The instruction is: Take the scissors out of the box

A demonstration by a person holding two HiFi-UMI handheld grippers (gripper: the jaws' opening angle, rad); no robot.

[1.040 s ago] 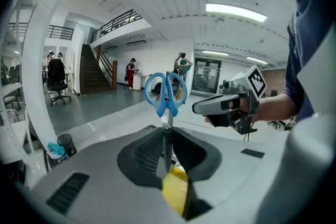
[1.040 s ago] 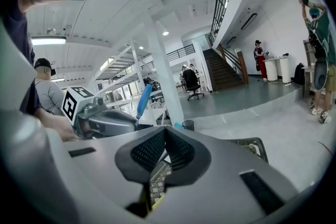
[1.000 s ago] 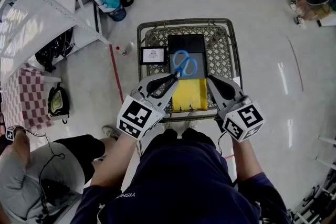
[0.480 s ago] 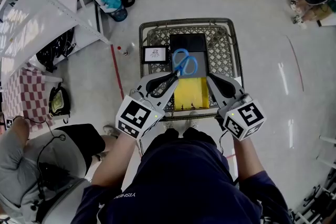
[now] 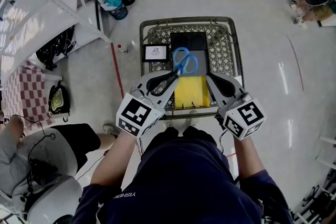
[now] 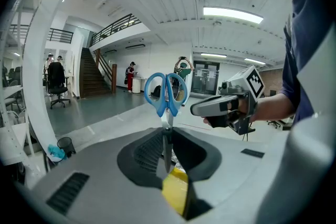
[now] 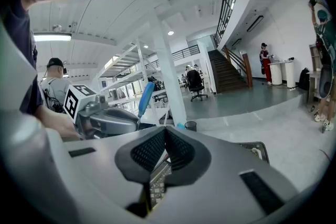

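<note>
While above the basket [image 5: 237,50], scissors [image 5: 184,63] tight in left gripper [image 5: 172,80]; right gripper [image 5: 211,79] closed.

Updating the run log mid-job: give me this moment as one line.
left tongs: shut on scissors blades, blue handles forward | right tongs: shut, empty | scissors over black box in wire basket

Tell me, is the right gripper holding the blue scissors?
No, the scissors are clamped by their blades in the left gripper, while the right gripper has nothing between its jaws.
</note>
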